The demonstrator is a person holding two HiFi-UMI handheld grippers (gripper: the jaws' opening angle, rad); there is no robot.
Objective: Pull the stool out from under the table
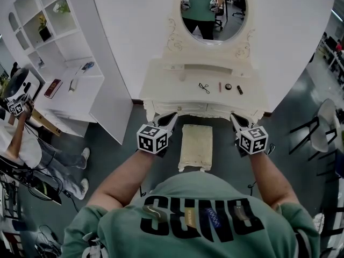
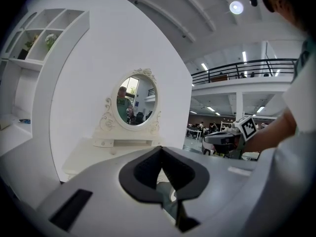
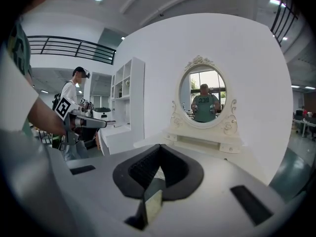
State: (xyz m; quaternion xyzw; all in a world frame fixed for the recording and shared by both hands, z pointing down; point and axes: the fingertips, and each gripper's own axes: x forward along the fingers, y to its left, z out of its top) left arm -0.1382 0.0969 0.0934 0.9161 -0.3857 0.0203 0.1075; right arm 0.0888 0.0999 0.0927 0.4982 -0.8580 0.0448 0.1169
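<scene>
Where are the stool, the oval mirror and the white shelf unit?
stool [image 1: 196, 147], head view, middle of its cushioned seat.
oval mirror [image 1: 208, 9], head view, the glass.
white shelf unit [image 3: 138, 98], right gripper view, its side panel.

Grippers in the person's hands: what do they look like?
The left gripper and right gripper are pale grey with black ribbed pads. Each carries a white cube printed with black squares. The person wears a green short-sleeved T-shirt with black letters.
</scene>
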